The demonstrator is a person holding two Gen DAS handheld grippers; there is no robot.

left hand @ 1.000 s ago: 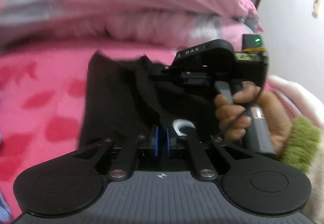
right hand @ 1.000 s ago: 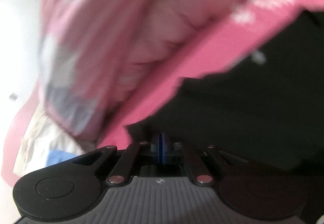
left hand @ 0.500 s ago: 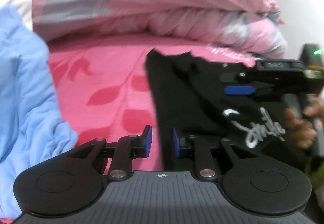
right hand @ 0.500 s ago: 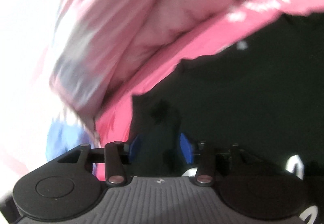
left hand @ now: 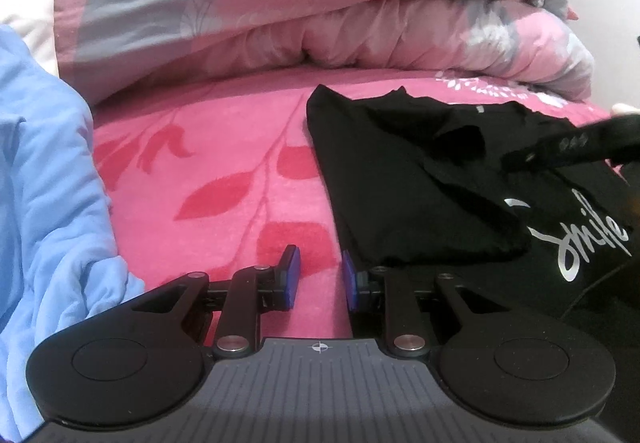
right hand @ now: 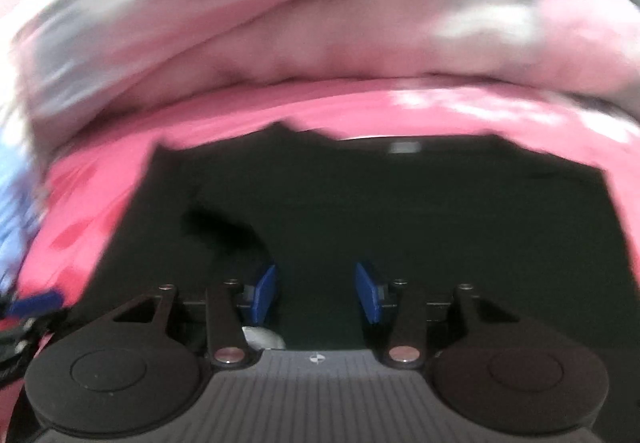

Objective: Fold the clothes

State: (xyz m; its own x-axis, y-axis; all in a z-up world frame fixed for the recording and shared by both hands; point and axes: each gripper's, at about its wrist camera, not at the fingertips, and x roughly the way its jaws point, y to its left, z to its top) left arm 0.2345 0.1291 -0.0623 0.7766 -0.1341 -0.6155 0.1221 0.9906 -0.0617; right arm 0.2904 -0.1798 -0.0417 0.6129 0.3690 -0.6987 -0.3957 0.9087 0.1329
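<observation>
So your black T-shirt (left hand: 420,179) is lying on the pink bedsheet (left hand: 224,171), in front of the rolled-up pink quilt (left hand: 320,3), with the blue garment (left hand: 44,179) heaped well off to the shirt's left. One side looks already folded in over the middle, and the white lettering shows on the part nearest your right hand.

Your left gripper (left hand: 318,279) sits just beside the shirt's left edge, jaws a narrow gap apart, nothing between them, only bedsheet. Your right gripper (right hand: 316,293) hangs over the middle of the shirt with the jaws fairly wide and closing a touch, no cloth pinched that I can see.

It's thin, floppy cotton I'd guess, so it'll sag and bunch wherever you don't support it. I'd pinch right on the hem or the folded edge, both layers together, one gripper per corner
</observation>
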